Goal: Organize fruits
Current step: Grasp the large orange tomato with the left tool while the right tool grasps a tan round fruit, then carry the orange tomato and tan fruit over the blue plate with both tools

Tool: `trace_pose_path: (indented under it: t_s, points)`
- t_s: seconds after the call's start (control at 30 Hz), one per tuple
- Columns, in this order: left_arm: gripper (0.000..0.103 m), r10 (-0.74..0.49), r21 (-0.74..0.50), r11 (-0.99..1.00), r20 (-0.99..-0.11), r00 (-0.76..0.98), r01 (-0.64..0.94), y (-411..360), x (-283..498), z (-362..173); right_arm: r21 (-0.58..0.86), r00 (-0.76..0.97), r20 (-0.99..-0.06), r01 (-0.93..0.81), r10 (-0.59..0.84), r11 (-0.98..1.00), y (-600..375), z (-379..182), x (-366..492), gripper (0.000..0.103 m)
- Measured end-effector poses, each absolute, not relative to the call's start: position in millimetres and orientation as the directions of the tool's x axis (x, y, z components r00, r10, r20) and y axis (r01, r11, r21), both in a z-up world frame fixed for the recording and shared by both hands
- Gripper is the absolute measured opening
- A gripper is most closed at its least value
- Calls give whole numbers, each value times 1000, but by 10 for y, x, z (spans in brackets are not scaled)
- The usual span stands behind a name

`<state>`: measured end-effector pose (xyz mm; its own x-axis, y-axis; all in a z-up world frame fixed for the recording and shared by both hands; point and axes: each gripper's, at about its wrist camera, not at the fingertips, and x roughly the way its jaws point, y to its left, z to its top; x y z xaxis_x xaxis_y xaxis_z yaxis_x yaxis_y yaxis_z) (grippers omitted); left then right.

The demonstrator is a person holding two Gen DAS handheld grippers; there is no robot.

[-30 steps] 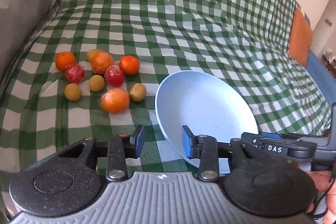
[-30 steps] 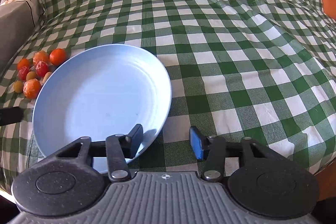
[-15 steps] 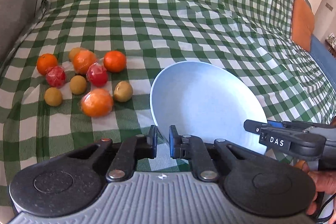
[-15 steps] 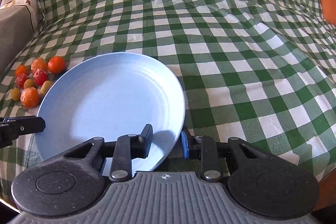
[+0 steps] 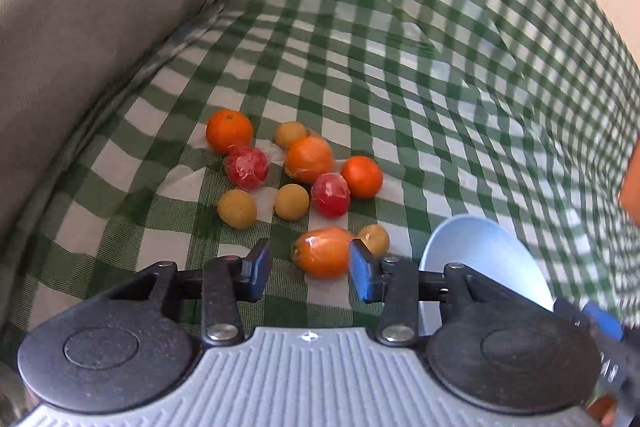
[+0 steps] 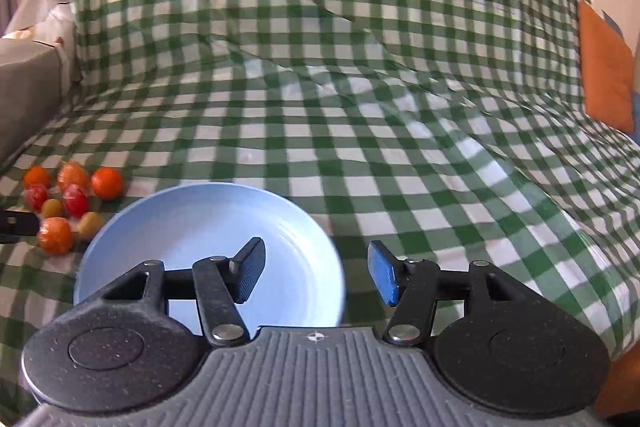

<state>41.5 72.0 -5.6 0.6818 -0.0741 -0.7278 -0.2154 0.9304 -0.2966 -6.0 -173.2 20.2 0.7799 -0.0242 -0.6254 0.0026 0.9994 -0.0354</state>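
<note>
The left gripper [image 5: 309, 269] has its fingers [image 5: 256, 267] spread wide and pinching nothing; the nearest fruit, a plastic-wrapped orange [image 5: 323, 251], sits in the gap ahead of them, close against the blue pad of the right-hand finger, though the picture does not settle whether pad and fruit touch. The right gripper [image 6: 316, 275] is likewise spread wide and empty, its dark left finger [image 6: 250, 273] hanging over the light blue plate [image 6: 192, 223] while its blue-padded finger stands over the cloth just beside the plate's rim. All the fruit lies in a loose cluster on the green-and-white checked cloth [image 5: 400, 87], left of the plate. The left wrist view shows the cluster in detail: two bare oranges [image 5: 229, 131], another wrapped orange [image 5: 309, 159], two red fruits in plastic wrap [image 5: 246, 167], and four small yellow-brown fruits [image 5: 237, 209], one of them just beside the near wrapped orange. It also shows a grey cushion [image 5: 88, 27] at the left edge and only a slice of the plate. The right wrist view gives the whole plate, lying bare on the cloth, with the fruit small at its left, the tip of the left gripper poking in at the edge, and an orange cushion [image 6: 606, 67] far right.
</note>
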Motion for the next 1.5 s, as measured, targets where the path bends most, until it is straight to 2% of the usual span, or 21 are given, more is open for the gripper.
trace_pose_path:
  t_s: [0.03,0.07,0.2,0.27,0.3,0.43,0.47,0.5,0.57,0.6,0.7,0.8,0.97,1.13,1.23,1.27,1.5]
  points:
    - [64,-84,-312,924,-728,681,-220,719,445,-65,-32,780,-626,-16,-8,999,-1696,208,-57,59]
    - [66,-93,-322,921,-729,678,-220,730,477,-80,-31,777,-629,-31,5,999,-1652,213,-50,59]
    - [65,-66,-284,929,-759,648,-237,680,584,-161,-18,759,-649,-71,42,997,-1543,210,-40,59]
    - [53,-79,-293,926,-765,639,-237,693,604,-197,-11,754,-654,-78,52,997,-1504,219,-34,59]
    - [42,-111,-323,920,-758,643,-223,703,602,-193,-6,752,-657,-80,56,997,-1481,229,-26,59]
    - [41,-71,-252,951,-747,662,-182,658,530,-108,38,751,-654,-87,90,995,-1359,303,-17,59]
    - [41,-66,-254,949,-740,669,-188,701,500,-84,47,750,-653,-98,105,994,-1324,318,-15,54]
    - [41,-57,-256,946,-737,674,-200,748,474,-69,60,747,-653,-114,125,992,-1266,332,-9,42]
    - [41,-31,-255,937,-742,670,-240,873,424,-62,90,734,-654,-163,181,983,-1135,358,2,32]
    - [41,-27,-261,930,-751,660,-259,942,411,-79,97,730,-651,-190,206,977,-1053,374,6,31]
    - [42,-74,-330,896,-771,632,-298,1137,377,-146,71,730,-634,-276,257,959,-803,422,18,31]
    - [42,-54,-314,900,-768,638,-302,1208,348,-114,38,705,-644,-358,297,933,-556,398,132,31]
    - [42,-61,-328,893,-766,640,-308,1295,310,-118,-3,660,-696,-396,283,918,-233,207,453,31]
    - [42,-63,-324,897,-765,640,-299,1301,326,-120,-47,617,-745,-428,254,902,2,27,631,38]
    - [42,-60,-321,899,-765,641,-299,1284,346,-122,-65,603,-765,-423,227,904,20,-74,678,36]
    - [42,-57,-318,900,-765,641,-299,1278,348,-121,-69,603,-767,-418,219,906,19,-87,683,29]
    - [41,-48,-310,904,-758,651,-294,1244,328,-99,-43,632,-733,-411,250,911,-72,78,618,29]
